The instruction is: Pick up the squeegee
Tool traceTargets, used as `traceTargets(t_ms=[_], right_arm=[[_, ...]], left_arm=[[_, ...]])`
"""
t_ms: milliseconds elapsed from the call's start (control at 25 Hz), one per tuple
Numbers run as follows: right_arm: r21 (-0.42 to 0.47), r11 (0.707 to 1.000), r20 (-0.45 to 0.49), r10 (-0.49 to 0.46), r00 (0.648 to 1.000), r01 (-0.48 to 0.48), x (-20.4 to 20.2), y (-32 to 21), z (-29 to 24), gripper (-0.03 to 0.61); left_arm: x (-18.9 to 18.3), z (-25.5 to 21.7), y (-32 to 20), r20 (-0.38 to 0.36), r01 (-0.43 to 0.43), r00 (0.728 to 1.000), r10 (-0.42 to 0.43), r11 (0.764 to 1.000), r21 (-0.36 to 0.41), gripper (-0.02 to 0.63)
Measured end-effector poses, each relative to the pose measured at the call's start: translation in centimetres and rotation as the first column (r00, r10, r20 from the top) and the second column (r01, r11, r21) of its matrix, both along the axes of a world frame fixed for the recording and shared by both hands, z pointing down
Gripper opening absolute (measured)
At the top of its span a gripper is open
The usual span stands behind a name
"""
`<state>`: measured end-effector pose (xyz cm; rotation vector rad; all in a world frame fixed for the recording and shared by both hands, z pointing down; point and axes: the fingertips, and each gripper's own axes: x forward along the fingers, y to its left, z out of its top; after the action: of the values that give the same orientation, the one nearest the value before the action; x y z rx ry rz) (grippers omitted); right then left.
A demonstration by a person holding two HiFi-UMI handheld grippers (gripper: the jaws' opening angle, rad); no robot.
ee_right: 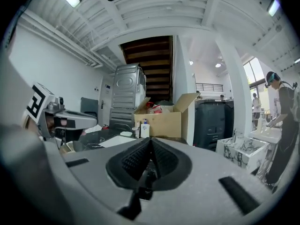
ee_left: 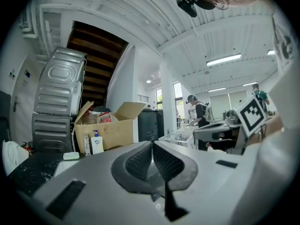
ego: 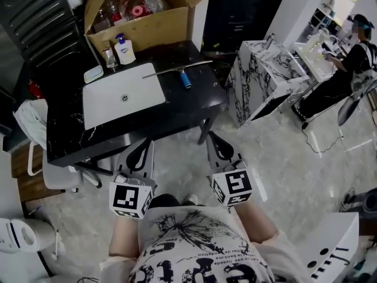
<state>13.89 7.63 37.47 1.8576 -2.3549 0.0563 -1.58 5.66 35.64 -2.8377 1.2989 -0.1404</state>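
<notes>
The squeegee (ego: 179, 72), a long metal blade with a blue handle, lies on the black table (ego: 177, 108) just right of the white sink basin (ego: 121, 96). Both grippers hang below the table's near edge, over the floor and well short of the squeegee. My left gripper (ego: 143, 143) points at the table with its ribbed pads (ee_left: 140, 161) pressed together and nothing between them. To its right, my right gripper (ego: 213, 135) is likewise shut and empty, its pads (ee_right: 138, 158) touching. Neither gripper view shows the squeegee.
At the table's back stand an open cardboard box (ego: 141, 16), a soap pump bottle (ego: 124, 49) and a soap dish (ego: 93, 73). A marble-patterned cabinet (ego: 265, 75) is right of the table, with a person (ego: 347, 63) beyond it. A white chair (ego: 35, 128) is at the left.
</notes>
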Motion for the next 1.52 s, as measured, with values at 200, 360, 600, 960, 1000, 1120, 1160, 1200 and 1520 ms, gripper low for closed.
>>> traceTargets(t_ms=[200,360,600,960,1000,1120,1160,1200,1520], right_arm=[[-0.057,0.998,0.027,-0.031,0.999,0.032,2.2,-5.2,1.7,-0.008],[-0.080,0.995,0.024,-0.054,0.998,0.056,2.4,-10.5,2.9,-0.008],[-0.114,0.991,-0.012,-0.075,0.997,0.073,2.2,-20.2,4.0,-0.008],[-0.224,0.972,-0.030,-0.084,0.996,0.075,2.8,-32.7,7.1,-0.006],[-0.242,0.967,-0.030,-0.092,0.995,0.082,2.7,-33.4,7.6,-0.008],[-0.307,0.946,-0.021,-0.119,0.993,0.106,2.8,-35.2,9.4,-0.006],[-0.331,0.937,-0.015,-0.127,0.992,0.115,2.8,-35.7,10.1,-0.006],[-0.357,0.926,-0.010,-0.135,0.991,0.123,2.8,-36.1,11.0,-0.006],[-0.591,0.798,-0.006,-0.149,0.989,0.117,3.8,-39.1,18.5,0.128]], left_arm=[[1.2,0.4,-4.0,0.030,0.068,0.997,-0.067,0.997,-0.036,0.012],[1.2,2.4,-9.1,0.019,0.087,0.996,-0.086,0.995,-0.043,0.012],[1.0,1.8,-18.7,0.009,0.115,0.993,-0.115,0.993,-0.033,0.012],[-0.3,2.9,-29.2,0.022,0.136,0.991,-0.135,0.990,-0.049,0.012],[-0.3,2.8,-29.8,0.021,0.142,0.990,-0.141,0.988,-0.055,0.012],[0.2,2.7,-31.0,0.022,0.161,0.987,-0.159,0.984,-0.081,0.012],[0.4,2.9,-31.3,0.023,0.166,0.986,-0.165,0.982,-0.085,0.012],[0.6,3.0,-31.6,0.025,0.173,0.985,-0.171,0.981,-0.087,0.012],[2.1,5.6,-32.7,0.068,0.198,0.979,-0.190,0.969,-0.147,0.012]])
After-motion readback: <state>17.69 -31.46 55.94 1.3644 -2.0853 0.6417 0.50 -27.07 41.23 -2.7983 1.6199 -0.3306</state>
